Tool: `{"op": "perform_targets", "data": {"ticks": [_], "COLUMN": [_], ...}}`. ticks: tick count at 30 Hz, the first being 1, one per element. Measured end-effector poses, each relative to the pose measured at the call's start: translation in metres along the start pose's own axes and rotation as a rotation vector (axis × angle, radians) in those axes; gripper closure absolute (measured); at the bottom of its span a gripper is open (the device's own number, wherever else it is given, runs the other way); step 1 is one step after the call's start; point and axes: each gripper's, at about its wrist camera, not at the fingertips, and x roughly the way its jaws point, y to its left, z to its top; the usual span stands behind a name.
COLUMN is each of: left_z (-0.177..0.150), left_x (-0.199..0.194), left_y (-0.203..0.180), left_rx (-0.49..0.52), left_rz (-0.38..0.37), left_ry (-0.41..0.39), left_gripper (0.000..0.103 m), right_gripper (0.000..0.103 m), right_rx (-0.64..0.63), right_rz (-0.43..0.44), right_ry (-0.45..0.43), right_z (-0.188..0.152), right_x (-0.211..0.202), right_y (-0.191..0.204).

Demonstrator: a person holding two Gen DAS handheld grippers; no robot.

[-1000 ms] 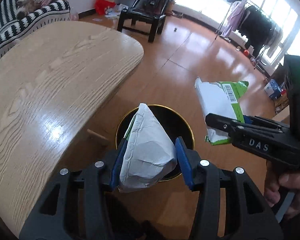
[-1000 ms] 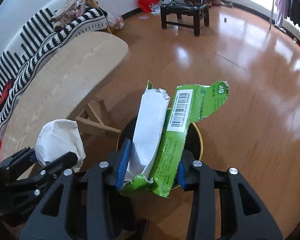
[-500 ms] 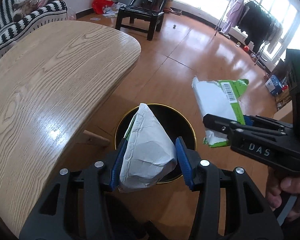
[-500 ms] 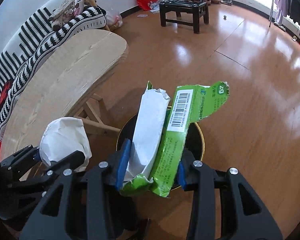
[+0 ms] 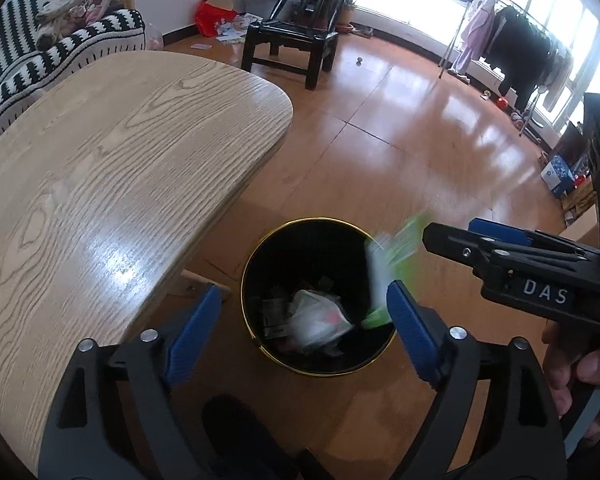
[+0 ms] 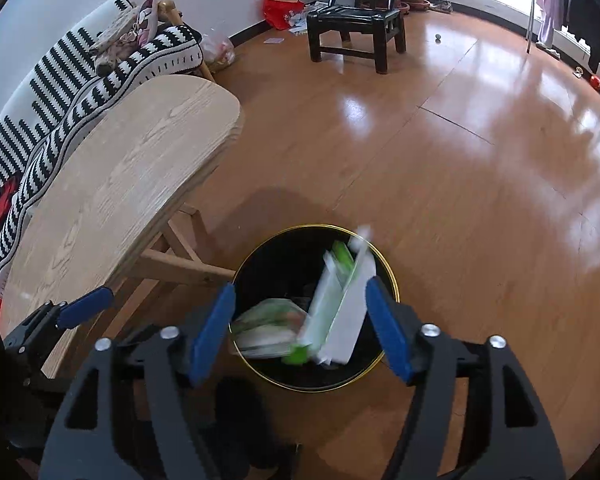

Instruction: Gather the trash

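A black trash bin with a gold rim (image 5: 260, 248) (image 6: 388, 268) stands on the wooden floor beside the table. My left gripper (image 5: 304, 320) is open and empty above it. The white crumpled wrapper (image 5: 316, 320) lies inside the bin among other trash. My right gripper (image 6: 300, 320) is open; the green and white wrapper (image 6: 340, 308) is blurred, falling into the bin between its fingers. It also shows in the left wrist view (image 5: 392, 256), just below the right gripper's fingers (image 5: 460, 240).
A light wooden table (image 5: 100, 180) (image 6: 112, 200) sits left of the bin. A black chair (image 5: 296, 48) stands farther off, a striped sofa (image 5: 28, 60) is behind the table, and a clothes rack (image 5: 516, 52) is by the windows.
Both grippers have opened over the bin. The white wrapper dropped from the left gripper into the bin, and the green and white wrapper left the right gripper and is falling in.
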Motion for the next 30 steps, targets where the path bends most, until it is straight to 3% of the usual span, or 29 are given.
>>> {"op": "perform_targets", "data": {"ticks": [5,7,9,12,14,17,24,28,30], "left_z": [0.002,0.004,0.008,0.013,0.010,-0.009,-0.117,-0.185,-0.212], "left_x": [-0.012,-0.026,-0.046,-0.087,-0.133,-0.185,-0.288,-0.327,-0.340], "left_y": [0.006,0.017,0.036,0.071,0.109,0.161,0.282,0.330,0.344], "left_rx": [-0.021,-0.062,-0.116,-0.160,-0.195,-0.276,-0.464,-0.566,-0.609], "left_rz": [0.006,-0.025,-0.080,-0.061,0.017,0.093,0.467,0.703,0.779], "left_ry": [-0.034,-0.056,-0.074,-0.141,-0.210,-0.250,-0.268,-0.262,-0.270], "left_gripper": [0.019,0.018,0.018,0.018,0.017,0.014,0.012,0.012,0.012], "right_gripper": [0.022,0.018,0.016,0.015,0.015,0.015,0.009,0.009,0.009], "right_rx": [-0.005,-0.032,-0.065,-0.126,-0.163,-0.286,-0.603,-0.727,-0.766], "right_rz": [-0.018,-0.033,-0.042,-0.026,-0.004,0.057,0.288,0.347,0.371], "right_ry": [-0.012,-0.030,-0.054,-0.086,-0.104,-0.133,-0.180,-0.165,-0.158], "right_z": [0.003,0.005,0.007,0.014,0.021,0.026,-0.010,-0.043,-0.060], "right_x": [-0.008,-0.013,-0.020,-0.030,-0.035,-0.046,-0.065,-0.055,-0.045], "right_y": [0.005,0.014,0.027,0.060,0.087,0.157,0.346,0.431,0.464]}}
